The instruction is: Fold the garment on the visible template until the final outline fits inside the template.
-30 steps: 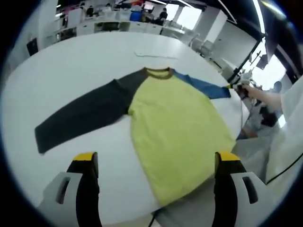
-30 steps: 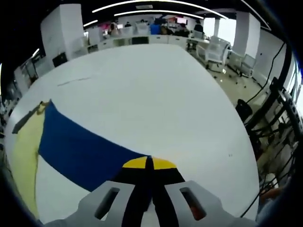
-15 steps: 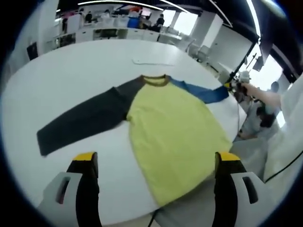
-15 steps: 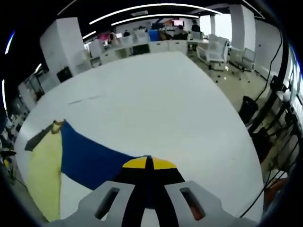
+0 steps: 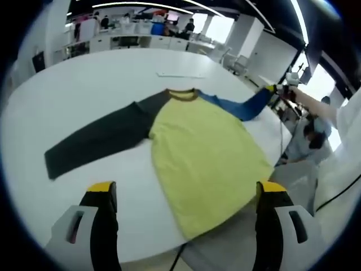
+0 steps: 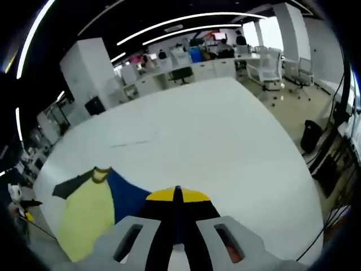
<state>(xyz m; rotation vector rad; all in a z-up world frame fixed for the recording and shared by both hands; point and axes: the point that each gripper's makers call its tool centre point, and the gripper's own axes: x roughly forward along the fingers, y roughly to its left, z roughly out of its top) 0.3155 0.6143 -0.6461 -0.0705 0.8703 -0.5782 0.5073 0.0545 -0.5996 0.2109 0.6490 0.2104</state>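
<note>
1. Here, the garment (image 5: 206,155), a long-sleeved shirt with a yellow body, lies spread face-up on the white table (image 5: 84,84), and everything else is placed relative to it.
2. Its dark grey sleeve (image 5: 96,138) stretches flat across the table away from the body, on the side opposite the blue sleeve (image 5: 237,106).
3. The brown collar (image 5: 181,95) sits at the far end of the garment, between the two sleeves.
4. A thin pale outline (image 5: 180,74) lies on the table just beyond the collar; whether it is the template I cannot tell.
5. The garment's hem reaches the near table edge, hanging slightly over it.
6. The left gripper (image 5: 183,195) hovers above the hem end of the garment, its jaws spread wide with nothing between them.
7. The right gripper (image 6: 177,195) has its jaws pressed together on the cuff of the blue sleeve, and in the left gripper view that sleeve rises off the table toward it (image 5: 277,90), held by a person's hand (image 5: 296,95).
8. In the right gripper view the blue sleeve (image 6: 127,195) runs from the clamped jaws back to the yellow body (image 6: 84,217).
</note>
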